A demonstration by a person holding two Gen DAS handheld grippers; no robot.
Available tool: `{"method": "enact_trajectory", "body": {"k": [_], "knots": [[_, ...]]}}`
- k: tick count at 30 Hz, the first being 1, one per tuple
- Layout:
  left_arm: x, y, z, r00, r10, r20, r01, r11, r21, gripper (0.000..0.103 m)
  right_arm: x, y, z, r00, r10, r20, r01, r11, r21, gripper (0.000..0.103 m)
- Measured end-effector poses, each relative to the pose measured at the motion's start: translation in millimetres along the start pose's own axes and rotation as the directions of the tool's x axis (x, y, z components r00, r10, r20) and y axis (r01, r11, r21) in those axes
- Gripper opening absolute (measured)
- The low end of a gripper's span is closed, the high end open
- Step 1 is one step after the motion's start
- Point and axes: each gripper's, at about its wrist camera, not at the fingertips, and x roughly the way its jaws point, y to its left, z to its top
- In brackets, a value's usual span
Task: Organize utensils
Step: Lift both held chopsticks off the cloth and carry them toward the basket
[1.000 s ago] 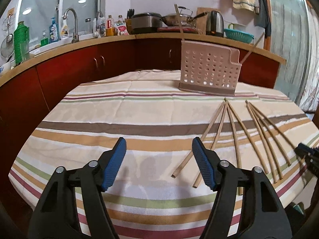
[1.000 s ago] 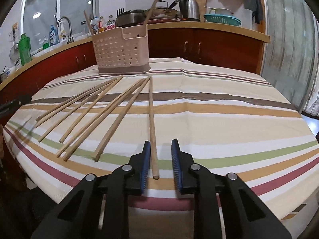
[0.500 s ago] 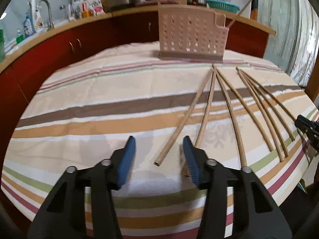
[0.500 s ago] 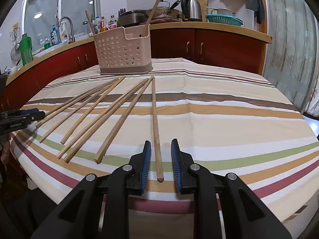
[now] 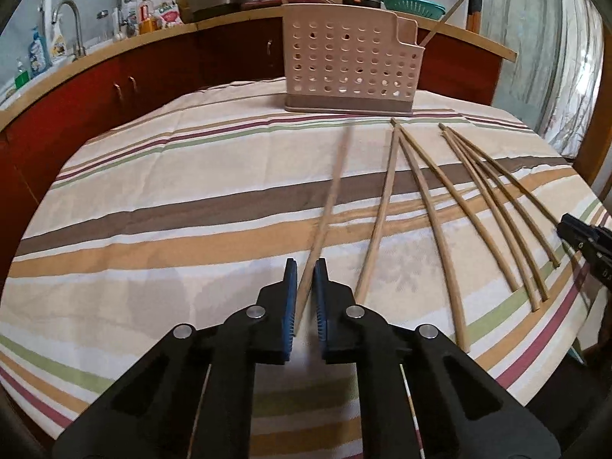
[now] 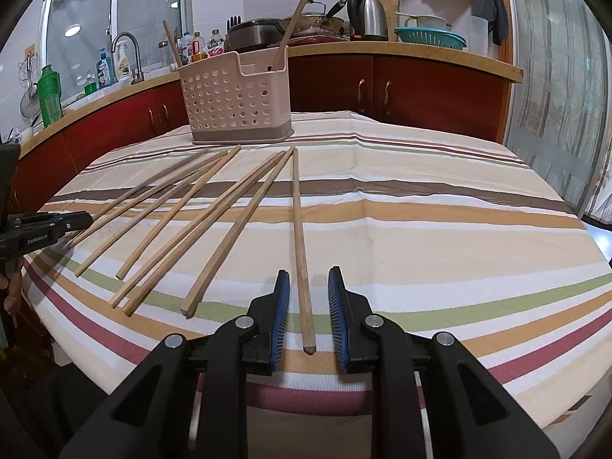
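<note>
Several wooden chopsticks [image 5: 432, 206] lie fanned out on the striped tablecloth [image 5: 191, 199], in front of a beige perforated utensil basket [image 5: 352, 65] holding two upright chopsticks [image 6: 294, 19]. My left gripper [image 5: 305, 267] is shut on the near end of the leftmost chopstick [image 5: 332, 191], which is angled away from the rest. My right gripper [image 6: 308, 272] is open low over the near table edge. The rightmost chopstick [image 6: 297, 210] lies between its blue pads [image 6: 281, 306] with a gap on both sides. Each gripper appears at the edge of the other's view: the right gripper [image 5: 585, 241] and the left gripper [image 6: 82, 222].
The round table's near edge [image 6: 306, 390] drops off just below my right gripper. Behind the table runs a red-fronted kitchen counter [image 6: 420, 88] with a sink tap [image 6: 128, 49], bottles, a kettle [image 6: 369, 17] and pans.
My left gripper came down and forward onto the leftmost chopstick and its jaws closed on it; that stick has swung apart from the others. The right gripper has not moved.
</note>
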Motion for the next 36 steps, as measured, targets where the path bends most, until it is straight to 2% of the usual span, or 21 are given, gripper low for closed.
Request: {"method": "enact_trajectory", "body": {"k": [6, 9, 11, 13, 15, 17, 19, 21, 22, 23, 28, 32, 36], "knots": [[-2.8, 13.4, 2.2, 1.0, 0.016, -0.014, -0.017, 0.996, -0.082, 0.007, 3.6, 1.9, 1.5, 1.0, 0.01, 0.004, -0.01, 1.0, 0.006, 0.022], [-1.5, 13.1, 1.7, 1.0, 0.026, -0.005, -0.026, 0.995, -0.099, 0.01, 4.2, 1.5, 2.1, 1.0, 0.015, 0.003, -0.015, 1.0, 0.009, 0.022], [-2.2, 11.6, -0.3, 1.0, 0.024, 0.0, -0.023, 0.994, -0.103, 0.015, 3.7, 0.1, 1.7, 1.0, 0.018, 0.004, -0.018, 1.0, 0.01, 0.022], [-3.8, 6.3, -2.6, 0.999, 0.032, 0.003, -0.031, 0.995, -0.092, 0.029, 3.1, -0.1, 0.9, 1.0, 0.021, 0.004, -0.021, 1.0, 0.008, 0.022], [-5.0, 0.3, -5.5, 0.999, 0.042, 0.011, -0.041, 0.996, -0.074, 0.034, 2.5, -1.3, 0.2, 1.0, 0.025, 0.005, -0.025, 1.0, 0.011, 0.022], [-6.6, -2.5, -8.6, 0.998, 0.051, 0.027, -0.049, 0.997, -0.067, 0.033, 2.2, -0.8, -0.3, 1.0, 0.026, 0.006, -0.026, 1.0, 0.009, 0.023], [-7.7, 0.1, -9.2, 0.999, 0.041, 0.031, -0.038, 0.997, -0.073, 0.014, 2.2, -0.9, -0.1, 1.0, 0.029, 0.005, -0.029, 1.0, 0.007, 0.022], [-7.9, 3.7, -8.9, 0.999, 0.026, 0.028, -0.023, 0.996, -0.085, 0.007, 2.2, -0.2, 0.0, 0.999, 0.04, 0.001, -0.04, 0.999, 0.004, 0.016], [-8.1, 5.0, -8.9, 0.999, 0.02, 0.027, -0.017, 0.996, -0.09, 0.007, 2.4, 1.1, 0.5, 0.999, 0.054, -0.003, -0.054, 0.999, 0.002, 0.009], [-8.1, 5.1, -9.1, 0.999, 0.018, 0.026, -0.016, 0.996, -0.09, 0.007, 2.1, 2.6, 0.6, 0.998, 0.057, -0.006, -0.057, 0.998, -0.001, 0.007], [-12.6, 4.0, -7.6, 0.999, 0.024, 0.037, -0.021, 0.997, -0.079, 0.007, -0.8, 4.2, 2.5, 0.998, 0.06, -0.006, -0.06, 0.998, 0.0, 0.007], [-25.8, 5.3, -3.1, 0.995, 0.056, 0.086, -0.052, 0.997, -0.057, 0.007, -7.6, 4.1, 7.6, 0.998, 0.058, 0.014, -0.058, 0.998, 0.003, 0.007], [-40.9, 13.0, 5.6, 0.988, 0.072, 0.139, -0.061, 0.995, -0.081, 0.007, -17.1, 3.7, 18.5, 0.997, 0.056, 0.048, -0.056, 0.998, 0.006, 0.007]]}}
